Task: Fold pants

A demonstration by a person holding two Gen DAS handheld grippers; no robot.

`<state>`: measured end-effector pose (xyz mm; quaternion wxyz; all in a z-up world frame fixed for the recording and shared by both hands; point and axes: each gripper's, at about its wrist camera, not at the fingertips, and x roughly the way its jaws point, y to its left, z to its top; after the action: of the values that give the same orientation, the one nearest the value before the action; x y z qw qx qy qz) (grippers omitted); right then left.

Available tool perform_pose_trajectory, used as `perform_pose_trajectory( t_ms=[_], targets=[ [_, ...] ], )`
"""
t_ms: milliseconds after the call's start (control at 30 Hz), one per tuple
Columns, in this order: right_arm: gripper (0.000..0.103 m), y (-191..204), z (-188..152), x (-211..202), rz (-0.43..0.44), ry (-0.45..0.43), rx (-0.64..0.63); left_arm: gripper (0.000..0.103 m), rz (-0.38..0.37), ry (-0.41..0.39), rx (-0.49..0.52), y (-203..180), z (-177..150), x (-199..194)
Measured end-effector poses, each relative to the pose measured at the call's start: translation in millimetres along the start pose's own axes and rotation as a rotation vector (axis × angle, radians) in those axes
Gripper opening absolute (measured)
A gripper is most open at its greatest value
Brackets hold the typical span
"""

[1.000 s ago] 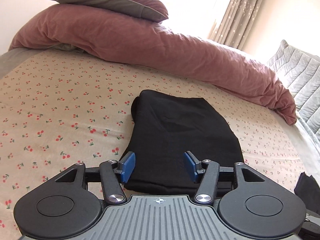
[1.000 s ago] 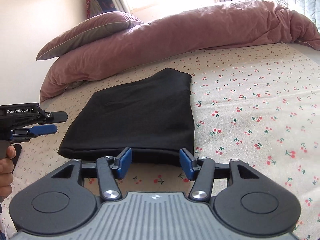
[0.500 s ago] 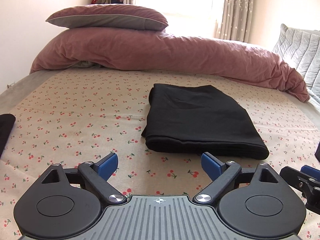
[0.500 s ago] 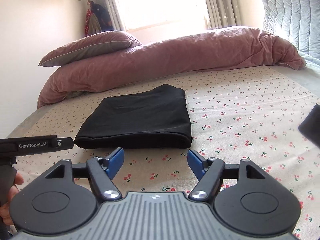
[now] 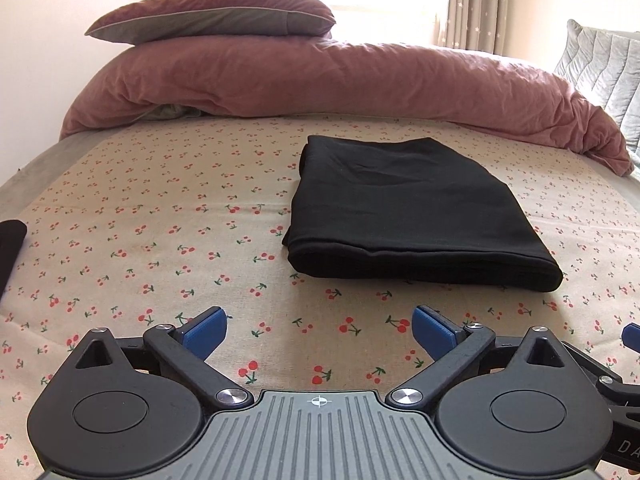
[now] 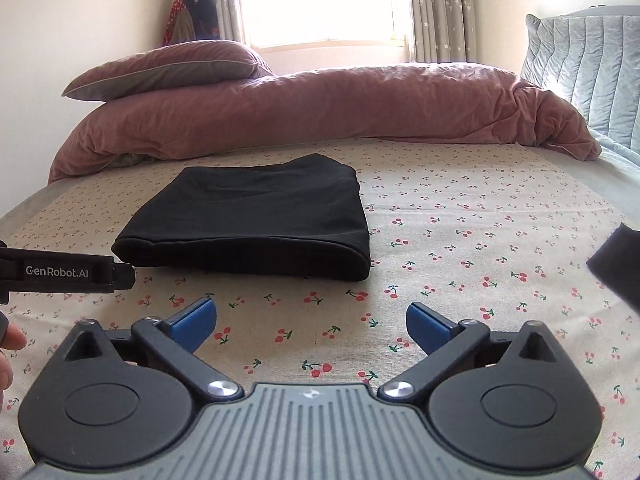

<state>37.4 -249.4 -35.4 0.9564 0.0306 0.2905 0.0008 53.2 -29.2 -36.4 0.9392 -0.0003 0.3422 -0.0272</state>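
Note:
The black pants point(image 5: 404, 208) lie folded into a flat rectangle on the cherry-print sheet point(image 5: 160, 216); they also show in the right wrist view point(image 6: 256, 216). My left gripper point(image 5: 320, 330) is open and empty, a short way in front of the folded edge and apart from it. My right gripper point(image 6: 312, 320) is open and empty too, in front of the pants' near edge. The left gripper's body point(image 6: 68, 274) shows at the left of the right wrist view.
A pink duvet point(image 5: 340, 76) and a pillow point(image 5: 216, 16) lie along the far side of the bed. A grey quilted cushion point(image 6: 588, 64) stands at the right. Dark cloth pieces lie at the left edge point(image 5: 10, 248) and at the right edge point(image 6: 620, 264).
Both grippers have pulled back from the pants' near edge and opened wider. The folded pants have stayed in place.

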Motion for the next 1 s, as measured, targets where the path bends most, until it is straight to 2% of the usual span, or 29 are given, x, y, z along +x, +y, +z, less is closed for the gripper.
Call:
perform_pose_trajectory(
  t_ms=[167, 367, 567, 1000],
  targets=[
    [0.098, 1, -1, -3, -0.046, -0.001, -0.018, 0.1, 0.048, 0.016, 0.027, -1, -4, 7],
    [0.098, -1, -1, -3, -0.065, 0.0, -0.007, 0.101, 0.066, 0.026, 0.044, -5, -6, 9],
    [0.098, -3, -1, -3, -0.068, 0.004, 0.007, 0.101, 0.045, 0.049, 0.052, -8, -7, 11],
    [0.098, -2, -1, -1, -0.075, 0.016, 0.006, 0.101, 0.055, 0.08, 0.054, -12, -11, 16]
  ],
)
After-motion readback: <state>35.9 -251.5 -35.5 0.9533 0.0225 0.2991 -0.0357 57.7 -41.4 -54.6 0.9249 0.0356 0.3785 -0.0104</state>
